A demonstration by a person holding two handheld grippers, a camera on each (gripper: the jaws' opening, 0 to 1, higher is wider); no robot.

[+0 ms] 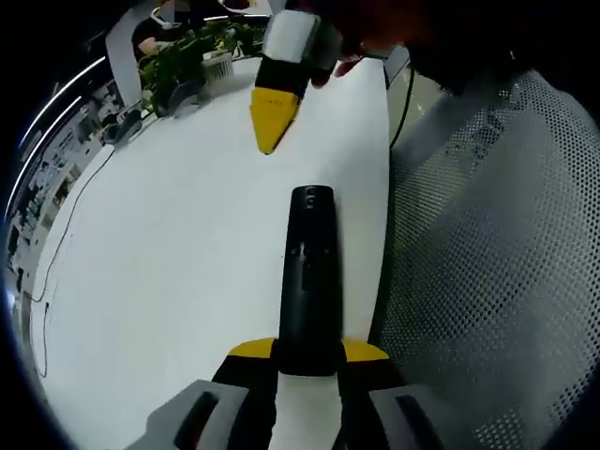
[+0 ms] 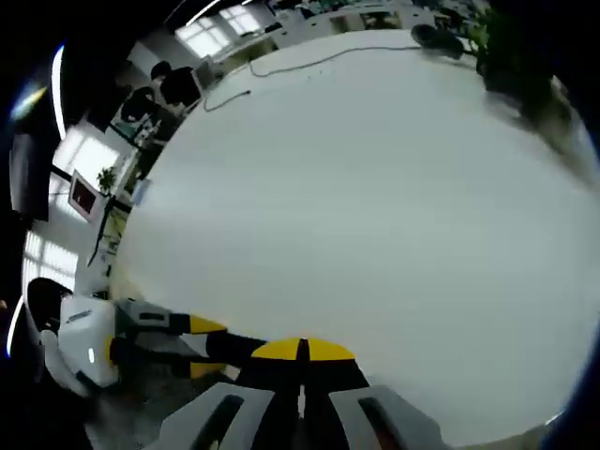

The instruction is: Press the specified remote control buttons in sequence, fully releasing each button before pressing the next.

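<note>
A black remote control (image 1: 309,272) lies lengthwise up the middle of the left gripper view, its near end clamped between my left gripper's (image 1: 309,352) yellow-tipped jaws, just above the white table (image 1: 178,272). Beyond the remote's far end hangs my right gripper (image 1: 272,120), its yellow tips pressed together on nothing and pointing down toward the table, a short way from the remote. In the right gripper view the right gripper (image 2: 302,352) is shut, and the left gripper (image 2: 199,347) comes in from the lower left with the dark remote (image 2: 239,345) in it.
A grey mesh chair (image 1: 487,253) stands against the table's right edge. Potted plants (image 1: 183,61) sit at the table's far end, and a thin cable (image 1: 70,220) runs along its left side. Another cable (image 2: 309,58) lies across the far table.
</note>
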